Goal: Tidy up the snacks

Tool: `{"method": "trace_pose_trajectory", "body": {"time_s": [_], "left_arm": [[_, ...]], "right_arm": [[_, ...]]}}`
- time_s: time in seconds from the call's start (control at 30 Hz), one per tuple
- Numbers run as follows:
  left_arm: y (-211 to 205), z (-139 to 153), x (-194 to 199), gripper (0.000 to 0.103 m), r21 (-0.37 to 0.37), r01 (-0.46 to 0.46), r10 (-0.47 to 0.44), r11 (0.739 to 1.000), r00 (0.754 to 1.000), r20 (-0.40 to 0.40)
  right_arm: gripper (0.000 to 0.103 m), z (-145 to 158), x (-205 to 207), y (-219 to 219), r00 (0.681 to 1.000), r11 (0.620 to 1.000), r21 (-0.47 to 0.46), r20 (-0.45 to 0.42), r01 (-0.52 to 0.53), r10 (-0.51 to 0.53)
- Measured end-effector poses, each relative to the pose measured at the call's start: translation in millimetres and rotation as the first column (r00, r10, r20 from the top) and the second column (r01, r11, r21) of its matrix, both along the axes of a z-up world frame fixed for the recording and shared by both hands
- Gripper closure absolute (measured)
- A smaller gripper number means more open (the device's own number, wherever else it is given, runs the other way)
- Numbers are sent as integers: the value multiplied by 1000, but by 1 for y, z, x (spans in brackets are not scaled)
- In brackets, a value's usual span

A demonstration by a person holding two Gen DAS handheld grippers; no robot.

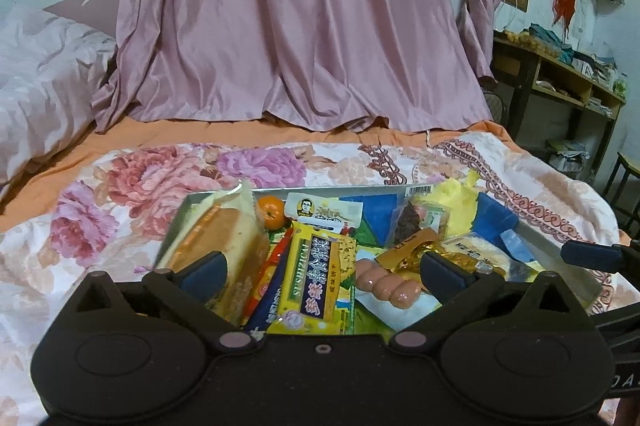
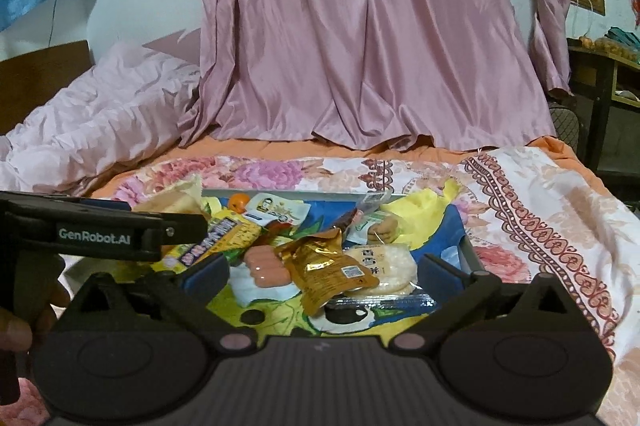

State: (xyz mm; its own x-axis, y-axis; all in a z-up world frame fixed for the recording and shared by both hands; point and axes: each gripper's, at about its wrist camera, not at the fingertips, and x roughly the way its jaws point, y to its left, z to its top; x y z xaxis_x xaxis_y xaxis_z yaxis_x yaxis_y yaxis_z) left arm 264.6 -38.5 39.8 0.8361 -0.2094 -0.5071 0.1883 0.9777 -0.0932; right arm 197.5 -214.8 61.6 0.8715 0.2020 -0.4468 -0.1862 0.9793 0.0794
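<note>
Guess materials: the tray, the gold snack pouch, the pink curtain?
Tray: looks like brushed metal, with a grey dull sheen on its rim.
Gold snack pouch: likely metallised foil film, crinkled with bright glints.
Pink curtain: satin-like fabric, with soft shiny folds.

Left gripper (image 1: 324,272) fingers spread wide, right gripper (image 2: 326,276) likewise, side by side

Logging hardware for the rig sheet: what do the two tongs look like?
Both tongs, left and right, are matte black plastic with round domed housings, angled linkage arms with grey pivot pins, and dark blue finger pads. The left one's side reads "GenRobot.AI" in white lettering, seen from the right wrist.
</note>
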Motion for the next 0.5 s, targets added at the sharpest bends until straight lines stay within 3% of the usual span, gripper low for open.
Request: {"method": "trace_pose_trajectory", "body": {"time_s": [0.5], "left_arm": [[28,59,-78,1,13,-9,8,1000,998,64]], "right_arm": [[0,55,-81,-7,995,996,85,97,-12,4]]}}
